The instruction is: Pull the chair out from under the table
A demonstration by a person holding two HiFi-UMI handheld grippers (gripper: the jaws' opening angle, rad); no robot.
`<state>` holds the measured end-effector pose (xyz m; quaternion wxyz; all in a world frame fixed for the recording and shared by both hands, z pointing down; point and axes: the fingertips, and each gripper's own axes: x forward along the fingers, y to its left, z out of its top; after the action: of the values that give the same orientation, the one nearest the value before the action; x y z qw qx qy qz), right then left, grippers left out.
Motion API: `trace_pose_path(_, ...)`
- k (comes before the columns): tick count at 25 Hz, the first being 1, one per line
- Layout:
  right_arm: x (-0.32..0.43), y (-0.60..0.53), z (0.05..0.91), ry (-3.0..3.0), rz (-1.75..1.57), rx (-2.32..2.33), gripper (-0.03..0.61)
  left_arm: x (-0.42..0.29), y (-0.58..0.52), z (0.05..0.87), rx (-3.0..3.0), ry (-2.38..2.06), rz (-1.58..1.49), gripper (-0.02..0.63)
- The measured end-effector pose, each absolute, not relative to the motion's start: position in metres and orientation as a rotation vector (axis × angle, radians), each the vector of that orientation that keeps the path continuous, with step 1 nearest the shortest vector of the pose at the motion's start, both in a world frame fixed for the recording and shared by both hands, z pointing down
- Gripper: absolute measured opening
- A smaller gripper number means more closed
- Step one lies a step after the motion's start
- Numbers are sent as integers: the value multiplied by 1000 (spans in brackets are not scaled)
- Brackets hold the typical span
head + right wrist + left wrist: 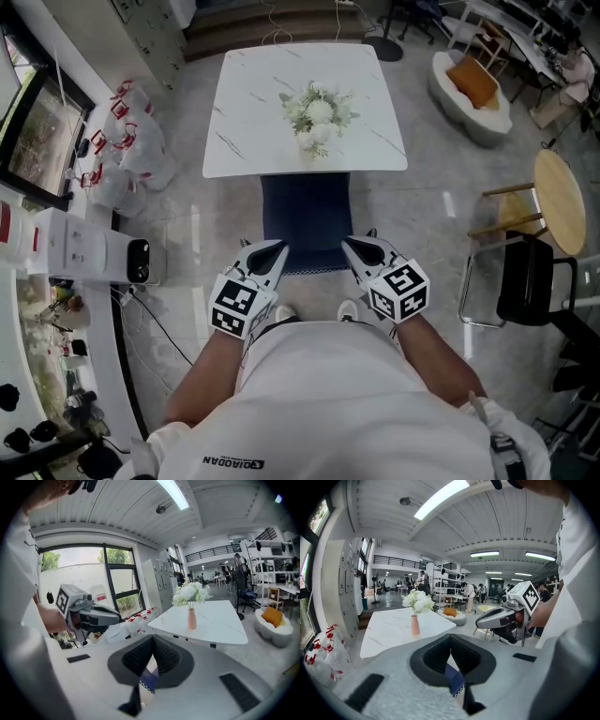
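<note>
Two grippers are held nearest the person, on the near side of the tabletop [248, 103]. The left gripper [278, 249] and the right gripper [350, 245] each have their fingers [433, 657] pressed together with nothing between them, tips pointing toward the tabletop. Just past the tips stands the navy chair [305, 211], its near edge beside both grippers and its far part tucked under the tabletop's near edge; I cannot tell whether the tips touch it. Near the tabletop's middle, a slim pink vase [415, 625] holds a bunch of white flowers [317, 114]. Left of the tabletop, white bags [131, 145] with red print lie heaped on the floor. Right of its far corner, a pale seat [487, 117] carries an orange cushion [472, 82].
</note>
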<state>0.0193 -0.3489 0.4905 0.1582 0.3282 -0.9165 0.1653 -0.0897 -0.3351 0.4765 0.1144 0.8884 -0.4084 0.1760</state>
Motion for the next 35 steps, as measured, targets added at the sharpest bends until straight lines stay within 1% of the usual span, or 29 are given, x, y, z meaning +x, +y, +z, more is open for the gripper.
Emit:
trace_pose_path(11, 15, -346, 490, -2625, 454, 935, 8, -91, -334, 475, 2626, -1188, 512, 5)
trace_pose_path(12, 14, -345, 490, -2626, 454, 930, 11, -91, -334, 475, 2632, -1183, 512, 45)
trace_pose_path(13, 14, -344, 491, -2628, 455, 925, 53, -90, -333, 476, 2639, -1178, 514, 54)
trace_pose_path(17, 13, -344, 489, -2623, 442, 926, 69, -89, -333, 476, 2653, -1166, 522, 65)
trace_pose_path(22, 14, -347, 487, -2619, 431, 940, 118, -90, -335, 476, 2653, -1157, 535, 101)
trace_pose_path(27, 12, -345, 489, -2617, 425, 922, 127, -92, -336, 479, 2654, -1164, 555, 141)
trace_pose_path(35, 11, -344, 489, -2612, 424, 919, 124, -92, -333, 481, 2646, -1153, 575, 141)
